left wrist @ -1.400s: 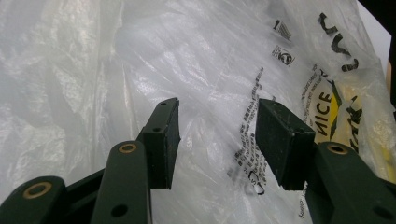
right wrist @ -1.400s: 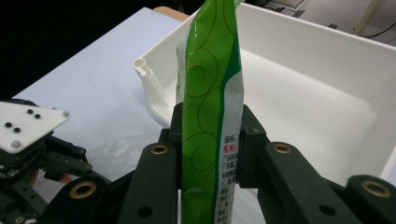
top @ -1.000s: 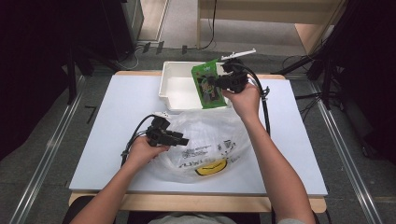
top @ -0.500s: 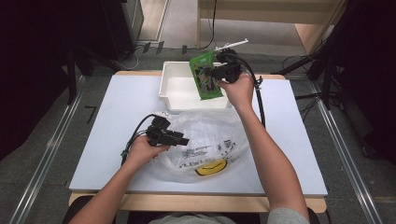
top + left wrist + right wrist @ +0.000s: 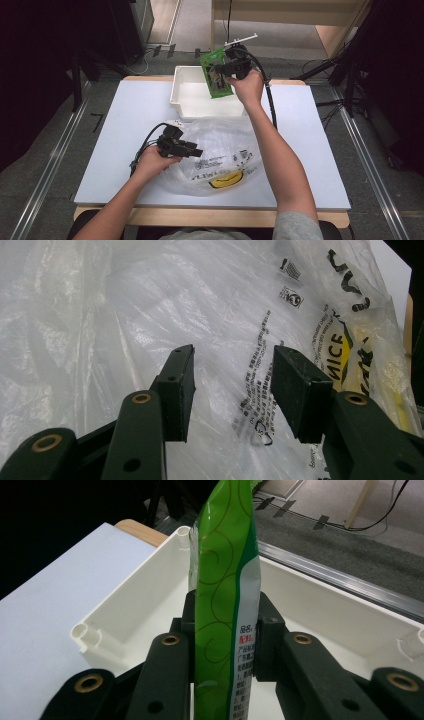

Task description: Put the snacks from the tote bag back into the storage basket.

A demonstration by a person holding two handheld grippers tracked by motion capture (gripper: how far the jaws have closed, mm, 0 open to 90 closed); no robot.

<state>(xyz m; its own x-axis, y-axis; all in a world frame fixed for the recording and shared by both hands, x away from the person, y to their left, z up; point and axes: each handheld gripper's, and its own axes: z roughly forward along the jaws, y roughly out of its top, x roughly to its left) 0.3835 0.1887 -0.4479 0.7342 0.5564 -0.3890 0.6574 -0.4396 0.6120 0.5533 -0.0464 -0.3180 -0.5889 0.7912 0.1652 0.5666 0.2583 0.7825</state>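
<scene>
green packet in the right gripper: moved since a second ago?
Yes. The green packet, clamped in the right gripper, has shifted toward the far edge of the white bin, now hanging over the bin's back part.

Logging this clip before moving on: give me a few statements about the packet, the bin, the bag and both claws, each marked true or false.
1. The right claw grips a green packet. True.
2. The packet lies flat on the bottom of the white bin. False: it is held upright above the bin.
3. The left claw is open over the clear plastic bag. True.
4. The plastic bag sits inside the bin. False: it lies on the white table, nearer the person.
5. The bag bears black print. True.
</scene>
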